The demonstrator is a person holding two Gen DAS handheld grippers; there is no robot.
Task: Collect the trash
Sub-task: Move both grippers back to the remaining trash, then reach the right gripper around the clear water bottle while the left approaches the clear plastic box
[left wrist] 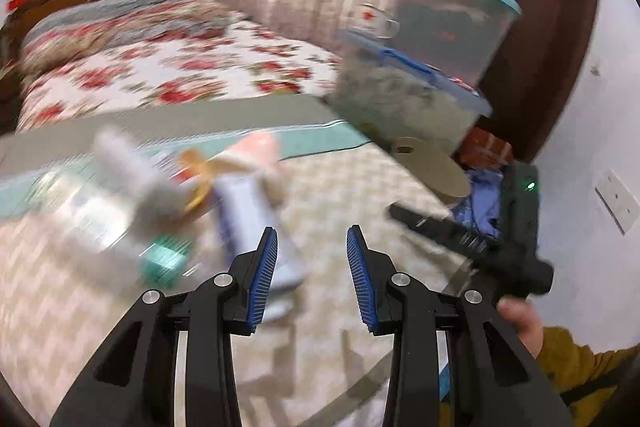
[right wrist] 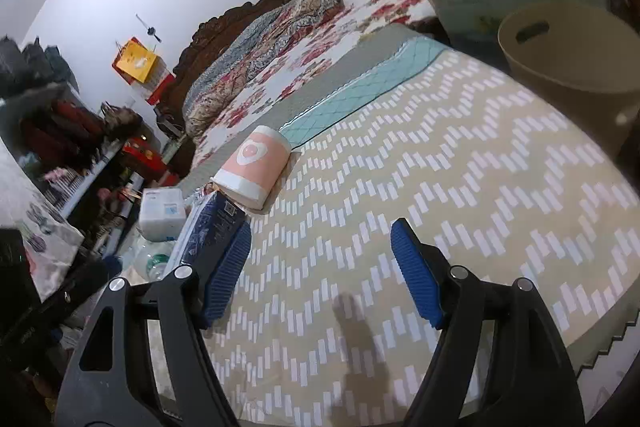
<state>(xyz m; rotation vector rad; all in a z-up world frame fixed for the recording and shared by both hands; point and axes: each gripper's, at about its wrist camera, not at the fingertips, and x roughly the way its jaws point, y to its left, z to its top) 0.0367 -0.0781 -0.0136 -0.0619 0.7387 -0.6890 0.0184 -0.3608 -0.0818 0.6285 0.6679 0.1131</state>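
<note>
A pink and white cup point(right wrist: 255, 167) lies on its side on the zigzag-patterned tablecloth point(right wrist: 460, 187). A dark blue box point(right wrist: 212, 231) and a white tissue pack point(right wrist: 162, 213) lie beside it at the left. A beige bin point(right wrist: 568, 67) stands at the far right table edge. My right gripper point(right wrist: 320, 267) is open and empty above the cloth, its left finger beside the blue box. In the blurred left wrist view, my left gripper point(left wrist: 312, 271) is open and empty, with a white and blue carton point(left wrist: 256, 223) just past its left finger and the bin's rim point(left wrist: 432, 167) at right.
A bed with a floral cover point(right wrist: 320, 59) lies behind the table. Stacked clear storage boxes point(left wrist: 452, 7) stand at the right. A cluttered shelf point(right wrist: 72, 155) is at the left. The right gripper's body and hand point(left wrist: 516, 247) show in the left wrist view.
</note>
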